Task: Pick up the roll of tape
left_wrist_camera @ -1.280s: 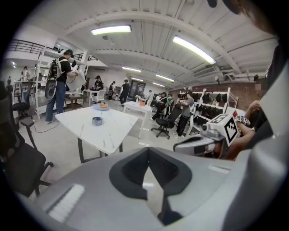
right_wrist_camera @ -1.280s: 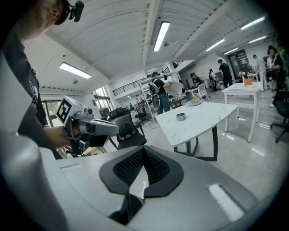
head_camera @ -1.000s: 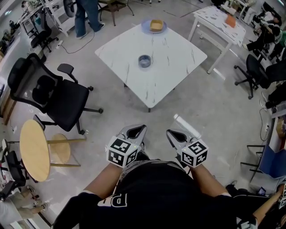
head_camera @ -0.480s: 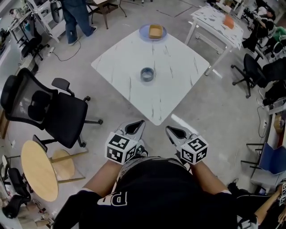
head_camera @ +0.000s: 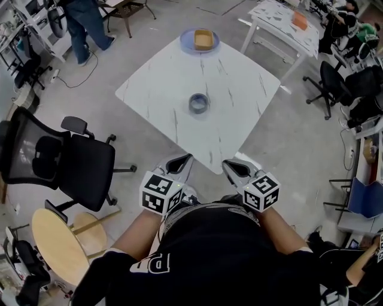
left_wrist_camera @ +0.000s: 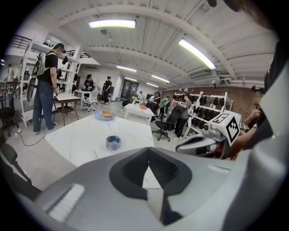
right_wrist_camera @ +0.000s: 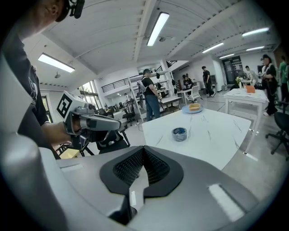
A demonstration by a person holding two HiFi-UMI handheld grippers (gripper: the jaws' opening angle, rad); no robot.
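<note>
The near corner of the desk (left_wrist_camera: 81, 135) is hidden behind the left tool (left_wrist_camera: 147, 149) in the left gripper view, and behind the right tool (right_wrist_camera: 143, 148) in the right gripper view. In the head view the grip on each tool is covered by the marker cubes (head_camera: 160, 192). The standing person (head_camera: 81, 21) is cut off by the top edge, so that only legs are shown. The second desk (head_camera: 278, 15) is cut by the same edge, and the office chair (head_camera: 36, 155) by the left edge. What lies on the blue plate (head_camera: 185, 43) is too small to be told.
</note>
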